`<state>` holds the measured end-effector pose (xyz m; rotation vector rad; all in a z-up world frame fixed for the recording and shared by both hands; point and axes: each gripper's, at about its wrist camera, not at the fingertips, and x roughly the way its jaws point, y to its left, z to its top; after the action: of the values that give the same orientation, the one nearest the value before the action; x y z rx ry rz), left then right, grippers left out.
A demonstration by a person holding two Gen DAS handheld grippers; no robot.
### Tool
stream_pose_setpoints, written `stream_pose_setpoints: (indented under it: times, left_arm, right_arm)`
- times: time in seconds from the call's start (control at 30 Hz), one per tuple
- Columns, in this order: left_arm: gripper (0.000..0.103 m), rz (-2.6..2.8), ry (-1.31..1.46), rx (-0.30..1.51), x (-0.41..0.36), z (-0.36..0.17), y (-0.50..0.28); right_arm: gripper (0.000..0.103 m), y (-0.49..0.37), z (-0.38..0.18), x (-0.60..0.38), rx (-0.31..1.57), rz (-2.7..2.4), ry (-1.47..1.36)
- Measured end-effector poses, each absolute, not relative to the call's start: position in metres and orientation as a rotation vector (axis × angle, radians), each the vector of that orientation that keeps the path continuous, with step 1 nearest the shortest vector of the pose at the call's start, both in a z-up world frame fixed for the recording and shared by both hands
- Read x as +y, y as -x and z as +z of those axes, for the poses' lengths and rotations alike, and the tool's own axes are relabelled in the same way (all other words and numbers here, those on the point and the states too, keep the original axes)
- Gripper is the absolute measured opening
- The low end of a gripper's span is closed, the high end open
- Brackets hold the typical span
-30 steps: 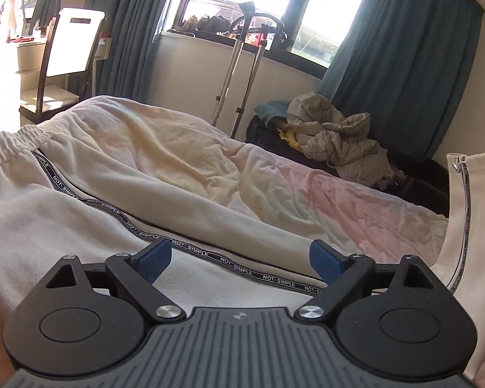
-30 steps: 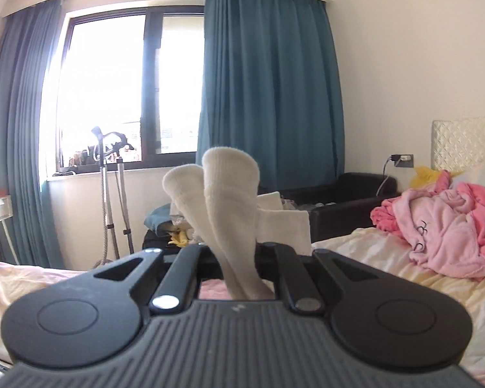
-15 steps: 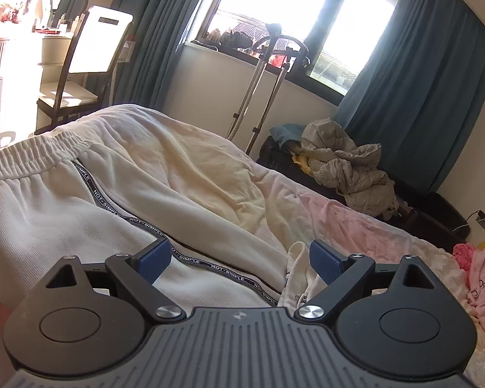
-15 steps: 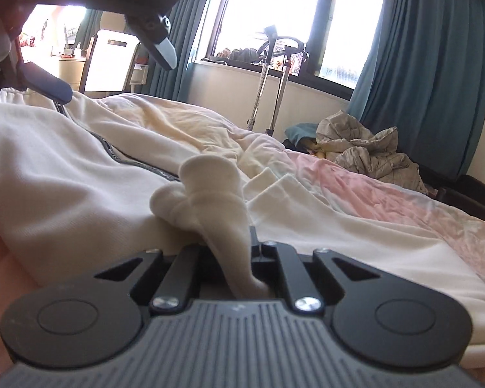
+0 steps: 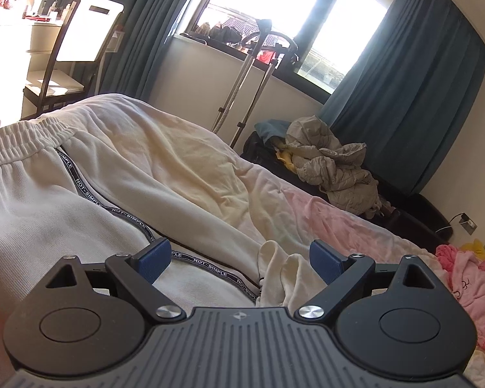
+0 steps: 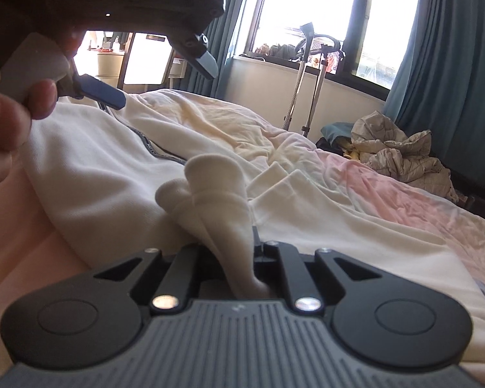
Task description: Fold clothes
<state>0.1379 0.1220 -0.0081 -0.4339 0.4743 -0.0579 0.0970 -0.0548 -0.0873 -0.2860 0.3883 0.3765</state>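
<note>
Bed (image 5: pixel 210 161) draped with cream trousers (image 5: pixel 32 200); crumpled grey jacket (image 5: pixel 326 165) and crutches (image 5: pixel 242 97) beyond. Right hand-held gripper (image 6: pixel 234 252) clenched on the trousers' cuff (image 6: pixel 216 194), laid over them; left hand-held gripper (image 5: pixel 239 258) released, hovering above.

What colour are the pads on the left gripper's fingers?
Blue. The fingertips of the left gripper show best in the left wrist view.
</note>
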Motion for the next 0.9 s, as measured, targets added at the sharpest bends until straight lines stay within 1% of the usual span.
stream_pose_setpoints:
  times: [0.03,0.13,0.23,0.27,0.3,0.4,0.6,0.67,0.77,0.83,0.9]
  left_arm:
    - [0.094,-0.069,0.423,0.477,0.119,-0.009,-0.138]
    - [0.094,-0.092,0.374,0.484,0.105,-0.013,-0.14]
    - [0.094,-0.116,0.322,0.493,0.09,-0.017,-0.145]
    - [0.094,-0.124,0.306,0.498,0.085,-0.019,-0.145]
    - [0.094,-0.133,0.288,0.504,0.08,-0.02,-0.145]
    - [0.094,-0.147,0.23,0.511,0.066,-0.026,-0.143]
    - [0.094,-0.137,0.153,0.531,0.051,-0.042,-0.137]
    - [0.094,-0.133,0.129,0.537,0.045,-0.047,-0.135]
    - [0.094,-0.106,0.098,0.559,0.038,-0.055,-0.135]
    - [0.094,-0.09,0.069,0.583,0.035,-0.061,-0.137]
    - [0.094,-0.077,0.049,0.596,0.034,-0.064,-0.138]
  right_arm:
    - [0.012,-0.095,-0.086,-0.056,0.394,0.385,0.284]
    - [0.018,-0.097,-0.084,-0.062,0.429,0.41,0.247]
    - [0.03,-0.089,-0.072,-0.073,0.462,0.48,0.201]
    - [0.037,-0.085,-0.067,-0.079,0.472,0.506,0.19]
    - [0.039,-0.079,-0.062,-0.086,0.482,0.529,0.181]
    - [0.041,-0.064,-0.047,-0.112,0.486,0.567,0.143]
    - [0.041,-0.058,-0.031,-0.187,0.413,0.403,-0.051]
    - [0.041,-0.069,-0.038,-0.207,0.411,0.285,-0.088]
    - [0.041,-0.087,-0.055,-0.224,0.459,0.171,-0.135]
    - [0.039,-0.094,-0.07,-0.229,0.493,0.147,-0.139]
    - [0.038,-0.099,-0.083,-0.229,0.521,0.143,-0.132]
